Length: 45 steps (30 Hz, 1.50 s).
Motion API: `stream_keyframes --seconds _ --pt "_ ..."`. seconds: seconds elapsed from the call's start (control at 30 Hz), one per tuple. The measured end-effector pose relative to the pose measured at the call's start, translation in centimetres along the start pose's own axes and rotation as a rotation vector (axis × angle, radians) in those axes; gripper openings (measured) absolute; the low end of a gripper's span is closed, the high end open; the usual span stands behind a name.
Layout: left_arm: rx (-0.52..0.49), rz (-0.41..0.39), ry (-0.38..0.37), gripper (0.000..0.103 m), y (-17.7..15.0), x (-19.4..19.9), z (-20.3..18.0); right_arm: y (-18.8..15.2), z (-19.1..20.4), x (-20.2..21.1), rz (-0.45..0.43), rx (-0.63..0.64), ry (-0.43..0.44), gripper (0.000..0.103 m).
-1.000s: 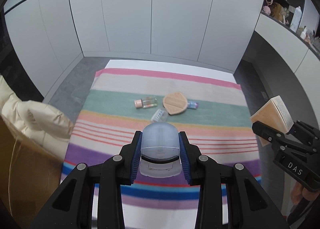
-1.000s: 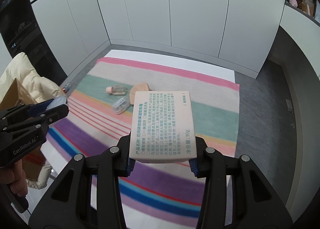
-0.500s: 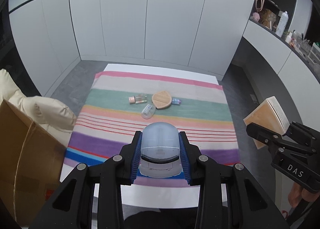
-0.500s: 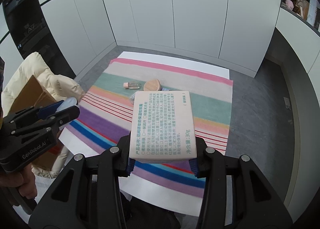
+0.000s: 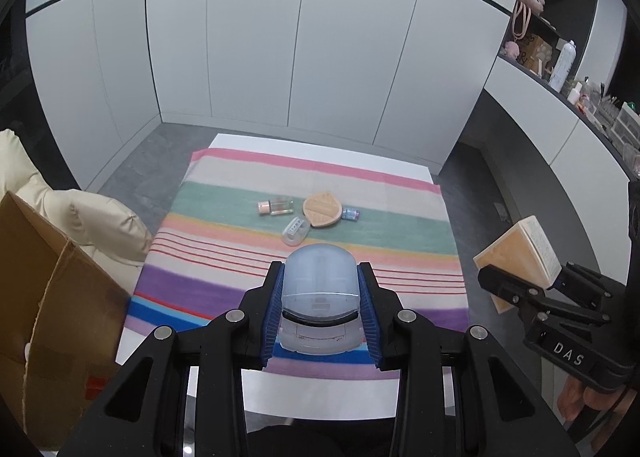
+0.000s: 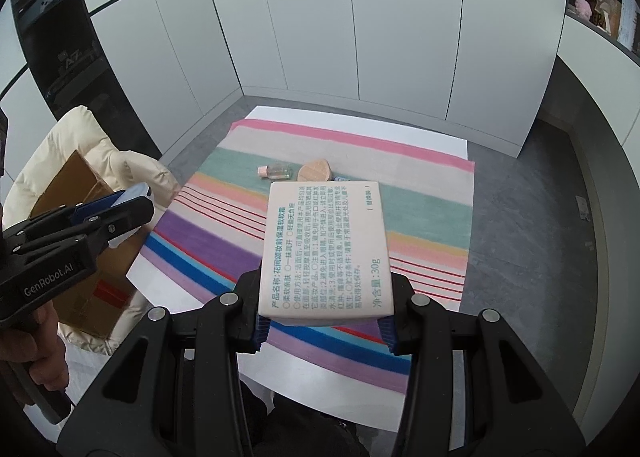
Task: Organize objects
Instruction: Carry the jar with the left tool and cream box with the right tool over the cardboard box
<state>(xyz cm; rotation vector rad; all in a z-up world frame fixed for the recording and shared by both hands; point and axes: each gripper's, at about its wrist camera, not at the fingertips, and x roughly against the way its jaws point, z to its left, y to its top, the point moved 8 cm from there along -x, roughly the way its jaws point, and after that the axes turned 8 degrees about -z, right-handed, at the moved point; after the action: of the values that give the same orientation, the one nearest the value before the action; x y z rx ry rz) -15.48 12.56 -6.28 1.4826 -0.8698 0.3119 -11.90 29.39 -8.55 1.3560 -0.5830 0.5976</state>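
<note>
So over at the far left of the left wrist view a brown cardboard box [image 5: 52, 309] is poking into the frame, with a puffy cream jacket [image 5: 80, 217] bunching up behind it in the middle left. Moving toward the center, the left gripper [image 5: 319, 299] is filling the bottom middle, its blue pads clamping tight on both sides of a translucent blue-grey case [image 5: 319, 289], so that one's being carried up off the table. Past it, in the middle of the frame, the striped cloth [image 5: 240, 257] is lying over a white table [image 5: 320, 389], and sitting on the green stripe are a small glass bottle with a pink cap [image 5: 276, 207], a clear little capsule case [image 5: 295, 231] just below it, a round peach compact [image 5: 322, 210] and a tiny blue bottle [image 5: 350, 213] touching the compact's right edge. At the right edge, the right gripper [image 5: 516, 289] is coming in from the lower right, squeezing a flat beige box [image 5: 516, 253] between its fingers. In the right wrist view that same box, printed side up with green text, is sitting in the center, pinched at its near end and hanging above the cloth. A hand [image 5: 580, 401] is wrapping the handle at the lower right corner.
</note>
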Motion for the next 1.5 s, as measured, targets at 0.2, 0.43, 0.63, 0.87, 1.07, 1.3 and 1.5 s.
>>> stream_keyframes --seconds 0.2,0.43,0.63,0.87,1.07,1.3,1.5 --pt "0.001 -0.004 0.017 0.036 0.0 -0.2 1.2 0.5 0.6 -0.7 -0.003 0.012 -0.007 0.045" --pt "0.024 -0.008 0.040 0.036 -0.1 0.0 3.4 0.8 2.7 -1.7 0.003 0.032 0.013 0.045" --pt "0.049 -0.029 0.068 0.036 0.0 0.9 5.8 1.3 5.4 -2.6 0.000 0.063 0.036 0.045" --pt "0.076 -0.051 0.106 0.036 -0.1 2.3 9.0 1.8 9.0 -3.6 -0.003 0.103 0.066 0.045" --pt "0.098 -0.064 0.144 0.036 -0.6 3.5 11.9 2.3 11.9 -4.3 -0.011 0.128 0.093 0.045" --pt "0.141 -0.068 0.187 0.036 -1.4 4.8 15.4 2.5 15.6 -5.0 -0.011 0.159 0.126 0.045" --pt "0.173 -0.077 0.235 0.036 -2.0 6.4 18.7 2.6 19.1 -5.6 -0.011 0.191 0.167 0.045"
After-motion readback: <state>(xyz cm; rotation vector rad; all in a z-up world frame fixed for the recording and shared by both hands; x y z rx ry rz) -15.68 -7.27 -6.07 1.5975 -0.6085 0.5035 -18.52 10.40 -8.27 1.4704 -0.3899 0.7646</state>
